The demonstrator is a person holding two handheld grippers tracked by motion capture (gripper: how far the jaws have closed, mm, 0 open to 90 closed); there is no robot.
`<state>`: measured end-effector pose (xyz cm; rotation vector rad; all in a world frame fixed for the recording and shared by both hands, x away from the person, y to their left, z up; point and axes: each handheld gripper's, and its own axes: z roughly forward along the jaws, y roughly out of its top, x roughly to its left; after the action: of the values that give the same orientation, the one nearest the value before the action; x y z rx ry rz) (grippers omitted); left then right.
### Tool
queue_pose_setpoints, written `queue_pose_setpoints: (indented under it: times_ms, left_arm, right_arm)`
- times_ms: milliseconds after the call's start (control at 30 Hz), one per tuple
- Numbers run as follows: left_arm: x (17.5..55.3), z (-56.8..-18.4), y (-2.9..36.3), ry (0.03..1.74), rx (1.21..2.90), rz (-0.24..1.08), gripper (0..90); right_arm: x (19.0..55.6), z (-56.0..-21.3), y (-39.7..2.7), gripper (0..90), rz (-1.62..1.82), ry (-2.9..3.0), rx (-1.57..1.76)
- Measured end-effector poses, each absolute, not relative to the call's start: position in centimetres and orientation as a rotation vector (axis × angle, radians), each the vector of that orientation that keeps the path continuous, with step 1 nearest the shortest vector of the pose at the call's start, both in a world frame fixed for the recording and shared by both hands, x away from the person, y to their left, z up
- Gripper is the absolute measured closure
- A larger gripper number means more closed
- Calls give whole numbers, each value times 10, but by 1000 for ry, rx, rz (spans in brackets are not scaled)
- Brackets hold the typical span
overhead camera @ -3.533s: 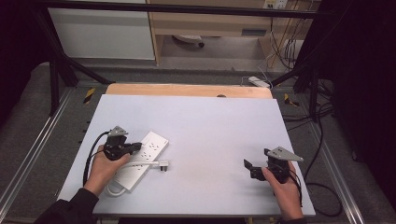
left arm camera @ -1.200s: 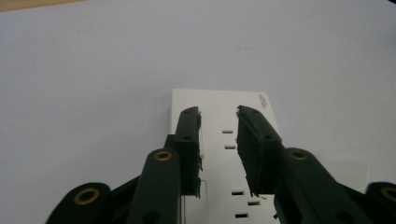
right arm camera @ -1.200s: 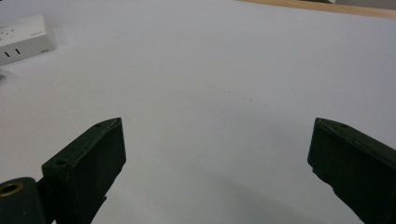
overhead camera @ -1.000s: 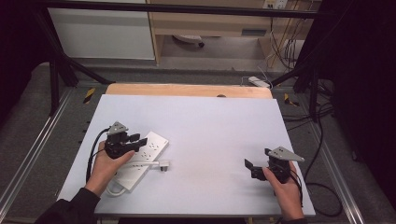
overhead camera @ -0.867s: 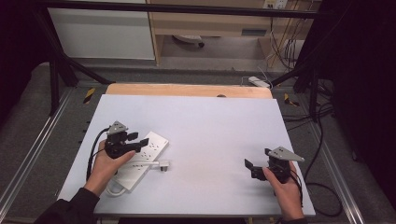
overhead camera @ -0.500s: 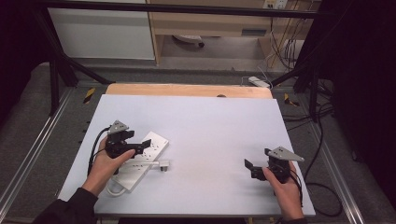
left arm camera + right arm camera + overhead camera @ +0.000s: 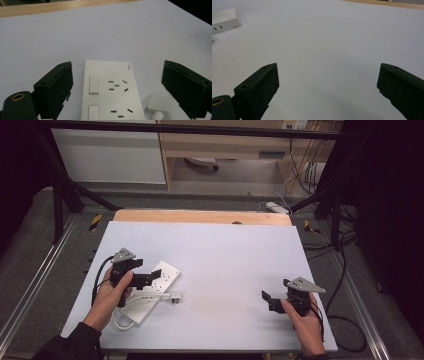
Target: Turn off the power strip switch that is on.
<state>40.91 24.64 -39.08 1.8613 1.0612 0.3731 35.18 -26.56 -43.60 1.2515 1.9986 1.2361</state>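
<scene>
While my left gripper (image 7: pixel 117 90) hovers with jaws spread wide on either side of the white power strip (image 7: pixel 110 92), at lower left of the high view, it grips nothing. Its white plug (image 7: pixel 161 105) lies by one jaw. At lower right, my right gripper (image 7: pixel 327 92) gapes empty over the bare white table (image 7: pixel 225 255).
</scene>
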Motion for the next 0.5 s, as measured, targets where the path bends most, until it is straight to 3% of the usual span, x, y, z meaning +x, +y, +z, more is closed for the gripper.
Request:
queue_pose_setpoints:
  times_ms: [500]
  left_arm:
    - [397,-377,272,1087,1781,379,80]
  right_arm:
    - [352,-436,-265,43,1235,1999,1251]
